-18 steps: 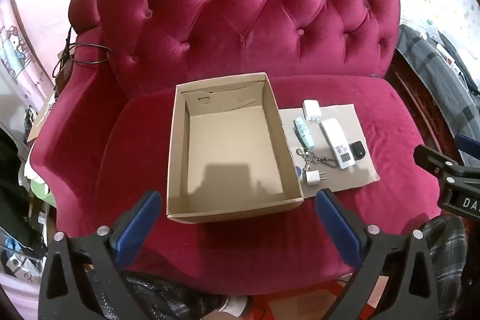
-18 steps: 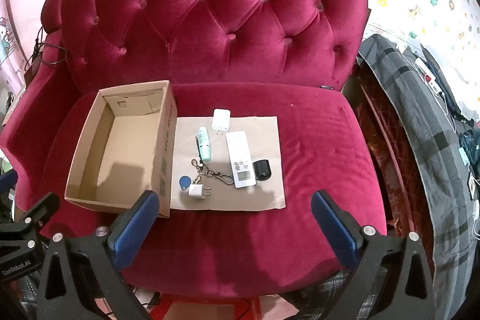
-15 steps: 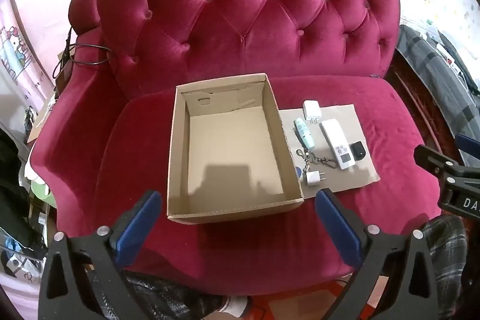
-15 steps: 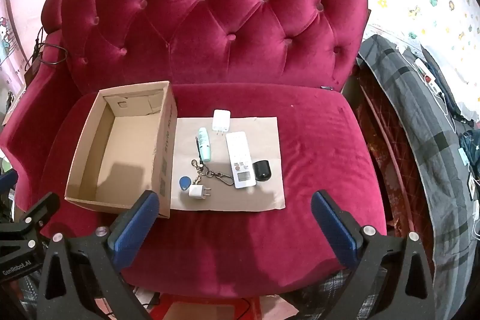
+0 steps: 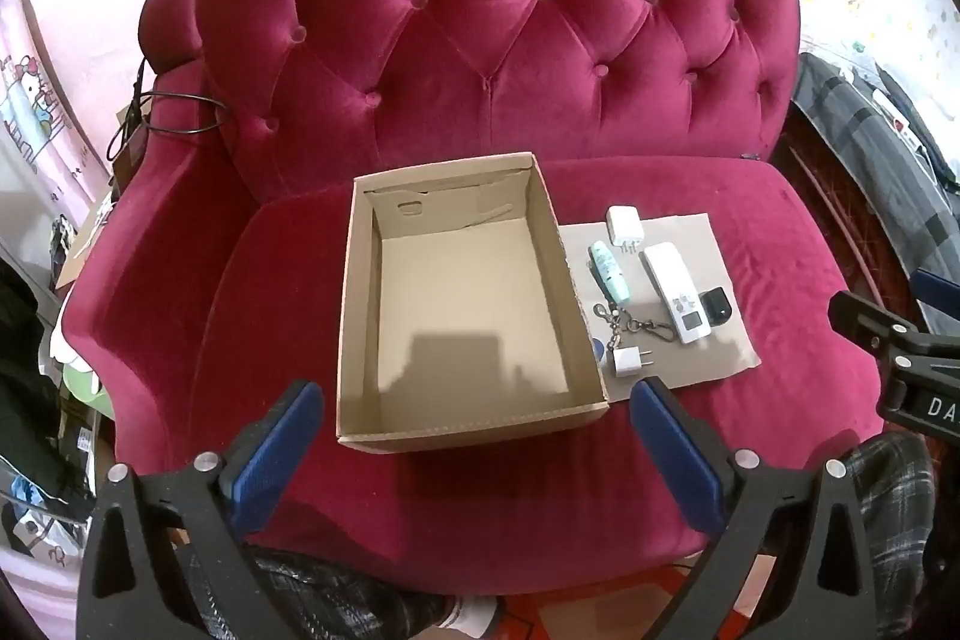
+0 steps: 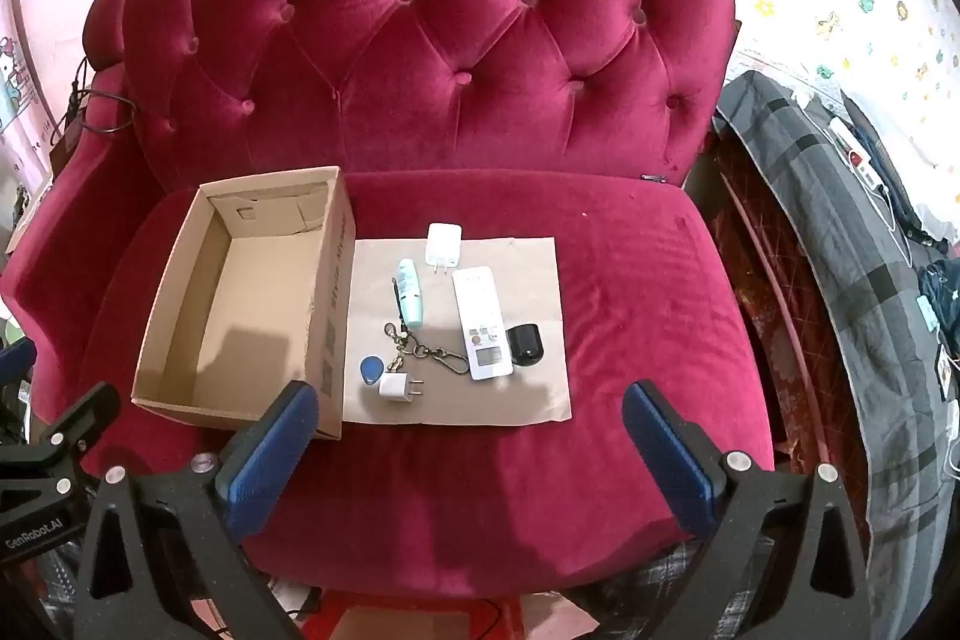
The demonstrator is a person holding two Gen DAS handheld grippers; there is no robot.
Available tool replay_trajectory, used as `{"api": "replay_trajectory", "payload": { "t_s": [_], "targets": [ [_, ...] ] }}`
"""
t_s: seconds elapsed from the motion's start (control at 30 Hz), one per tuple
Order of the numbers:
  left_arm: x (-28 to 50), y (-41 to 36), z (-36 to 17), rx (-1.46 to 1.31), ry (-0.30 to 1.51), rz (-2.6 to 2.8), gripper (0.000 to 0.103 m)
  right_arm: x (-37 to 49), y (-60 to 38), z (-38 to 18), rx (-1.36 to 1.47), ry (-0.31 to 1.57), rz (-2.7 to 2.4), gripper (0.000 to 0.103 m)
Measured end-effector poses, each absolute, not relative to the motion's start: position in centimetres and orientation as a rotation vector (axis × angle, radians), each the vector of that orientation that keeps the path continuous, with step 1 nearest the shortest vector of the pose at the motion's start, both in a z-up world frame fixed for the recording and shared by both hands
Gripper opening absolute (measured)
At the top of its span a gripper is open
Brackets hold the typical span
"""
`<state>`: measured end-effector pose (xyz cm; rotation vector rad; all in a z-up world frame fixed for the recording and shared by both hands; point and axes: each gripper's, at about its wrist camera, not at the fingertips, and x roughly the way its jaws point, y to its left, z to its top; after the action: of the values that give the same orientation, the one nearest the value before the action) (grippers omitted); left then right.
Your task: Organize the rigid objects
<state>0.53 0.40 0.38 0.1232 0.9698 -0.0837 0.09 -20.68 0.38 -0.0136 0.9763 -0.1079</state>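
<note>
The cardboard box (image 6: 240, 304) sits empty on the red sofa (image 6: 630, 292) seat. Touching its 3 o'clock wall, a cardboard sheet (image 6: 528, 268) carries two white chargers (image 6: 444, 244), a mint tube (image 6: 410, 292), a keychain (image 6: 432, 355), a white remote (image 6: 483, 322) and a black fob (image 6: 525, 345). Bare cushion spreads at 3 o'clock. Left claw (image 5: 474, 436) and right claw (image 6: 468, 436) both gape wide, holding nothing.

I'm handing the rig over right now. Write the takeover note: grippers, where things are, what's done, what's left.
Left gripper: open, empty, hovering before the cardboard box.
Right gripper: open, empty, before the cardboard sheet.
Box: on the sofa seat, nothing inside.
On the sheet: large charger, mint tube, remote, black fob, keychain, blue tag, small charger.
Done: nothing.
Left: everything.
</note>
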Motion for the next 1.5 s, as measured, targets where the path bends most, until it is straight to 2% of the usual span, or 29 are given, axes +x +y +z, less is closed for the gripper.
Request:
{"api": "replay_trajectory", "payload": {
  "t_s": [1.5],
  "targets": [
    [0.6,0.19,0.17,0.138,0.935,-0.072,0.103,0.51,-20.63,0.86,0.001,0.963,-0.102,0.103]
  ]
}}
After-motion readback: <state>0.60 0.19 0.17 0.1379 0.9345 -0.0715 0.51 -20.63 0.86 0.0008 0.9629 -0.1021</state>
